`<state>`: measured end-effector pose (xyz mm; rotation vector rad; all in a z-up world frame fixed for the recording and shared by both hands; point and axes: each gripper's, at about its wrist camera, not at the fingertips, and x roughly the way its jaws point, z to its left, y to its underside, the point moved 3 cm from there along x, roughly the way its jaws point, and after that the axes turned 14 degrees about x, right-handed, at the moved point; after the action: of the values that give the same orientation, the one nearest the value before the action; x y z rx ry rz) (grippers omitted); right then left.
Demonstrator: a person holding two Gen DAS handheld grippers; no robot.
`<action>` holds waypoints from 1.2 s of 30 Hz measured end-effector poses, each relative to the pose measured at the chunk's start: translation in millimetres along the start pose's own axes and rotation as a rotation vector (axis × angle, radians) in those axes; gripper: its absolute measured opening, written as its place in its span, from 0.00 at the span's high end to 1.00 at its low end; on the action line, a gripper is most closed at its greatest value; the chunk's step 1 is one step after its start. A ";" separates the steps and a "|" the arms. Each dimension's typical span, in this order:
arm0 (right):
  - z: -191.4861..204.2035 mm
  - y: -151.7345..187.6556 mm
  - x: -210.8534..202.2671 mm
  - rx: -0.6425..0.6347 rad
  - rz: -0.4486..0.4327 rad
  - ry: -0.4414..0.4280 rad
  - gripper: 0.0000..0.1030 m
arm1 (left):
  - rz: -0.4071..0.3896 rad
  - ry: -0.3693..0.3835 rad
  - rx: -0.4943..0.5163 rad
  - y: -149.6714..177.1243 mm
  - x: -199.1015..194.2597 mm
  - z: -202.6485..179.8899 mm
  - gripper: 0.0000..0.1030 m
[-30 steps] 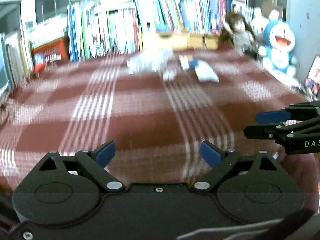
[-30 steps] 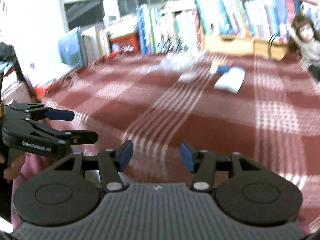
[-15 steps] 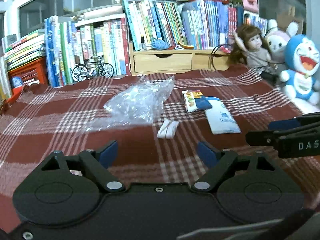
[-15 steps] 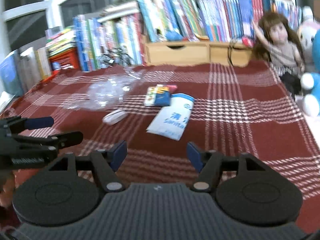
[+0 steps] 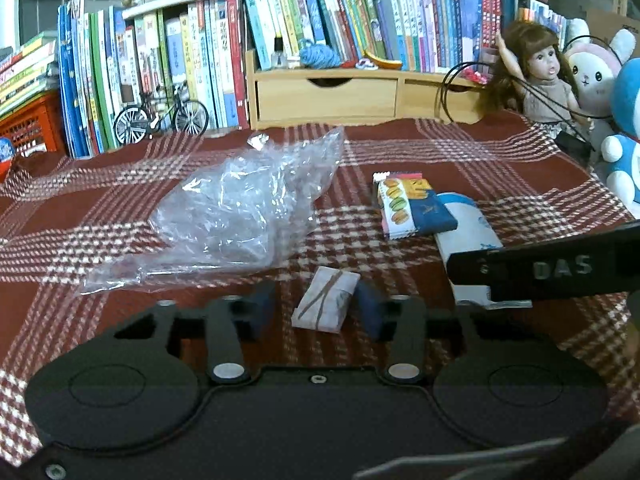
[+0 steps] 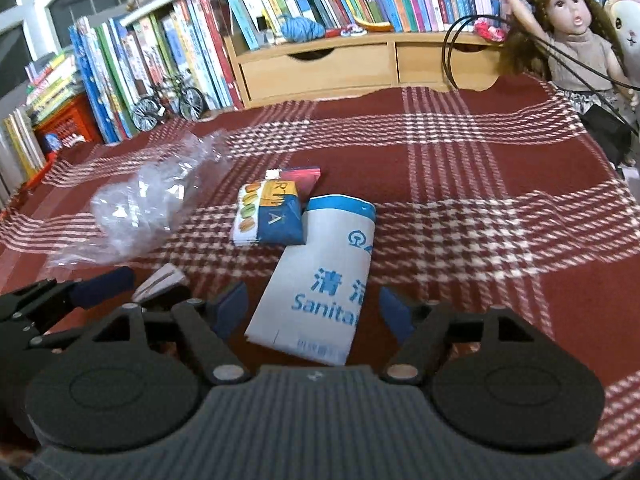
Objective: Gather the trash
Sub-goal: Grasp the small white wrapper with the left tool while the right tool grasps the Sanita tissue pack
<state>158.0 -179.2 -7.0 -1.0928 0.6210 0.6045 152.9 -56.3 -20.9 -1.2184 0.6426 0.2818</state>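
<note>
Small white folded wrapper (image 5: 326, 300) with brown stripes: it lies on the red-and-white plaid cloth (image 5: 420, 152), between the blue pads of my left gripper (image 5: 316, 307), whose jaws are closing on it; a gap shows on the left, the right pad is at the wrapper's edge, so no grasp yet. White sanitary bag (image 6: 324, 284) with blue print: flat on the cloth between the pads of my right gripper (image 6: 314, 312), whose jaws are opening and stand clear of it on both sides. Macaron snack packet (image 6: 270, 216): just beyond the bag, touching its top corner. Crumpled clear plastic bag (image 5: 240, 212): to the left of the packet, apart from it. At the cloth's far edge: a model bicycle (image 5: 160, 118), a wooden drawer unit (image 5: 324, 96) under rows of books (image 5: 200, 52), and a doll (image 6: 576, 28) at right.
</note>
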 end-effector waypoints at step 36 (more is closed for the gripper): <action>-3.1 100.4 -130.6 -0.077 -0.054 -0.248 0.62 | -0.117 0.044 -0.063 82.1 -182.8 10.8 0.80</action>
<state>-3.3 -166.2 24.3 -1.0819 0.3544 0.7087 -32.0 5.9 26.3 -1.3203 0.6016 0.1791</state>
